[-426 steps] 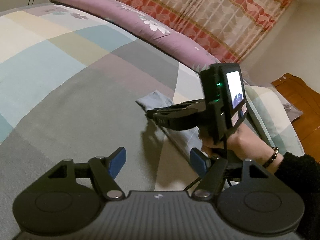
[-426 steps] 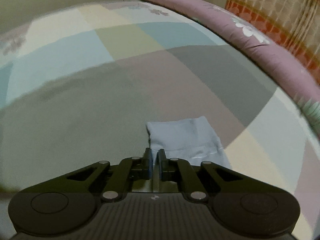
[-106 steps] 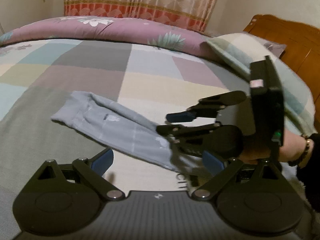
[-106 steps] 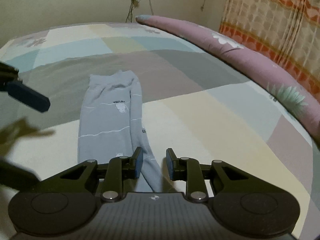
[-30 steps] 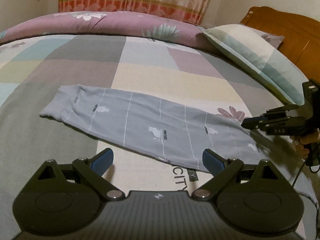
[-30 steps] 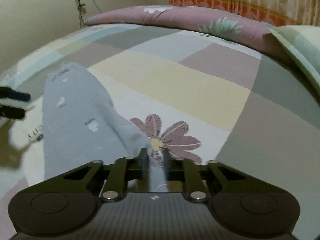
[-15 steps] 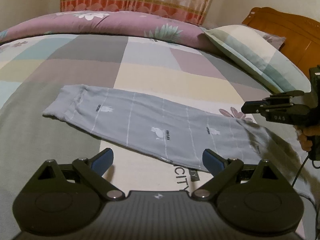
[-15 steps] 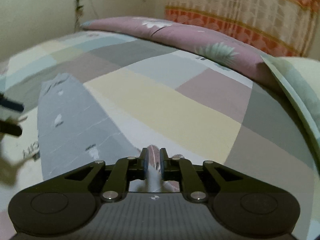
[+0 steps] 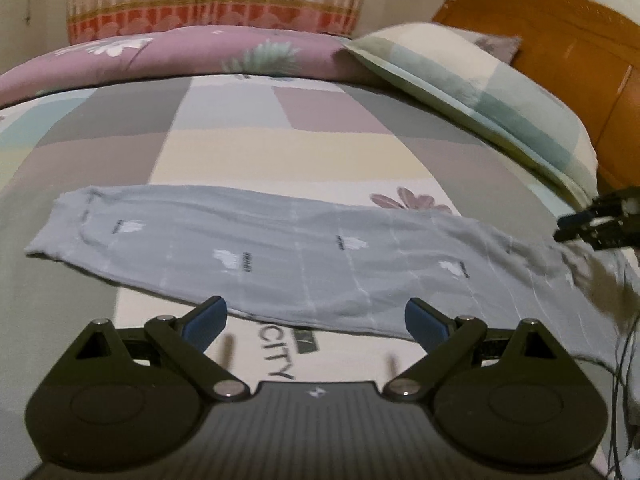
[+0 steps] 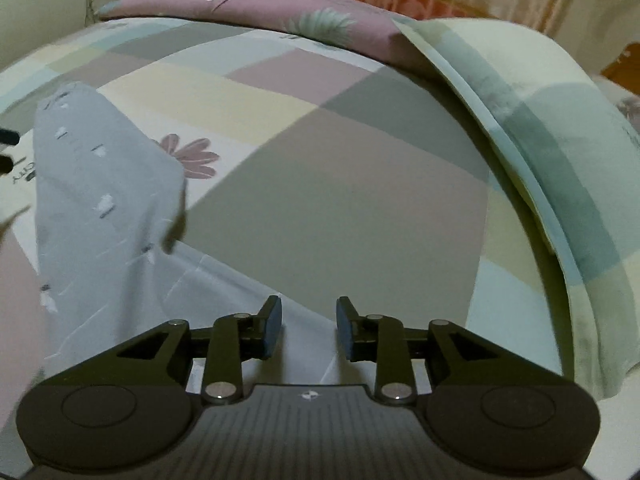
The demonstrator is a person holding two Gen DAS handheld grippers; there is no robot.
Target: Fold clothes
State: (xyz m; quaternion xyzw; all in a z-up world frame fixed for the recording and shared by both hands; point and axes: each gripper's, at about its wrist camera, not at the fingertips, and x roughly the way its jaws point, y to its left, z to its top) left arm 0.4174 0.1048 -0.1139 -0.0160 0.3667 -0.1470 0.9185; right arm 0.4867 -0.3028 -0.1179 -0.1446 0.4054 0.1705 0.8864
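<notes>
A pair of light blue-grey trousers (image 9: 280, 256) with small white prints lies stretched out flat across the patchwork bedsheet (image 9: 280, 152). In the left wrist view my left gripper (image 9: 316, 320) is wide open just in front of the trousers' near edge, holding nothing. The right gripper appears at that view's right edge as a dark tip (image 9: 592, 224) above the trousers' right end. In the right wrist view my right gripper (image 10: 308, 328) is open above the end of the trousers (image 10: 112, 208), with cloth below the gap and nothing pinched.
A purple flowered quilt roll (image 9: 180, 56) runs along the far side of the bed. A green and cream checked pillow (image 9: 480, 96) lies at the right, against a wooden headboard (image 9: 580, 52). A cable (image 9: 624, 360) hangs at the right edge.
My right gripper has opened and let go of the trousers' end, which now rests on the bed. The trousers lie flatter and longer than a second ago.
</notes>
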